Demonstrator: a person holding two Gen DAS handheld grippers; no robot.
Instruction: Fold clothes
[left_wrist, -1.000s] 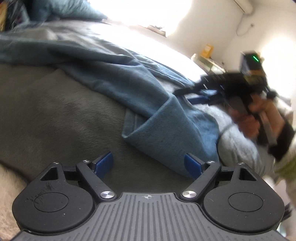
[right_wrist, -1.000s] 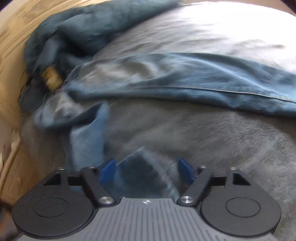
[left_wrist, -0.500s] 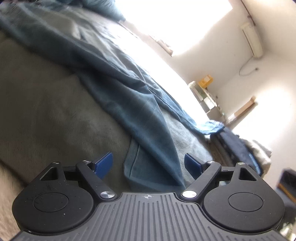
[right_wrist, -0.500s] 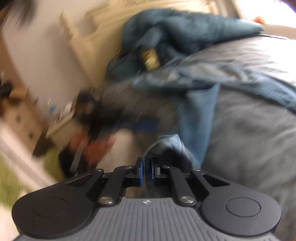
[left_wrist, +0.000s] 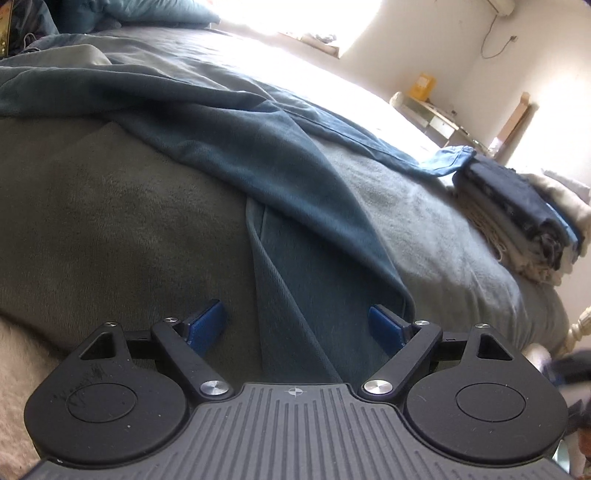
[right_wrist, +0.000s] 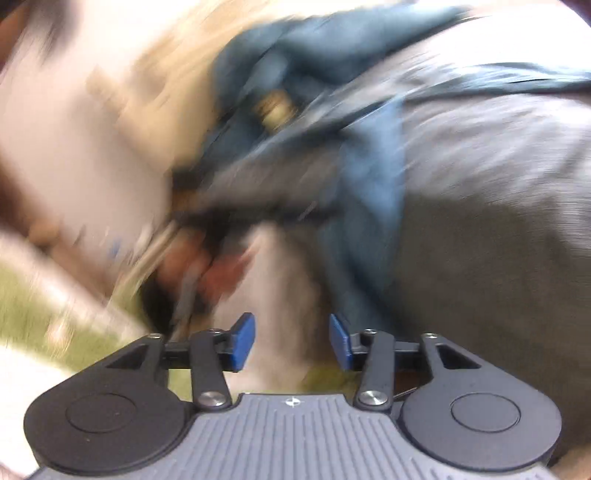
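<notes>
We saw a bed (left_wrist: 110, 221) under a grey blanket (left_wrist: 443, 236), sunlit at the far side. Bright window (left_wrist: 295, 14) behind it was blown out, with white walls (left_wrist: 424, 40) around. A cable (left_wrist: 495, 40) ran down the wall below an air conditioner (left_wrist: 498, 4). A low cabinet (left_wrist: 432, 114) with a yellow box (left_wrist: 422, 84) stood by the wall. Right wrist view was blurred; we made out only pale wall (right_wrist: 74, 129) and greenish floor (right_wrist: 22, 314).
</notes>
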